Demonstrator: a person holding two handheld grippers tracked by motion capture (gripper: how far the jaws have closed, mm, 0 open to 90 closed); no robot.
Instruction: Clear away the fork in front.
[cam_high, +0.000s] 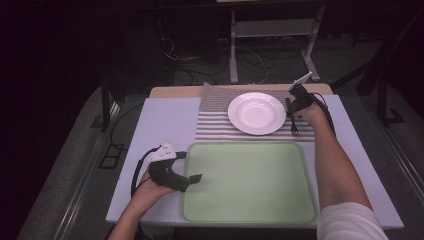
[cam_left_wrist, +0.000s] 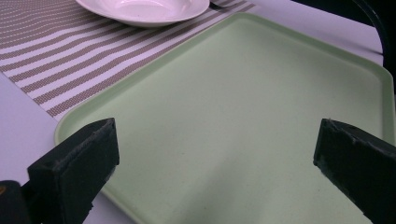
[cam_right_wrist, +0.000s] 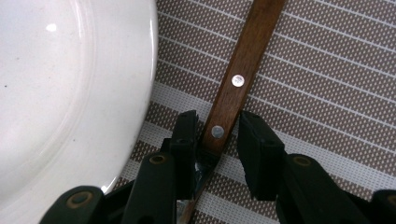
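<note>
On striped mat (cam_high: 220, 125), R gripper (cam_right_wrist: 217, 140) straddles fork (cam_right_wrist: 236, 88) handle beside plate (cam_high: 257, 113).
Jaws narrow, prob. not yet clamped; L gripper (cam_left_wrist: 215, 163) wide over tray (cam_left_wrist: 261, 116), idle.

Left gripper (cam_high: 196, 178) jaws wide apart, right gripper (cam_right_wrist: 217, 140) jaws narrow, seemingly not fully clamped
</note>
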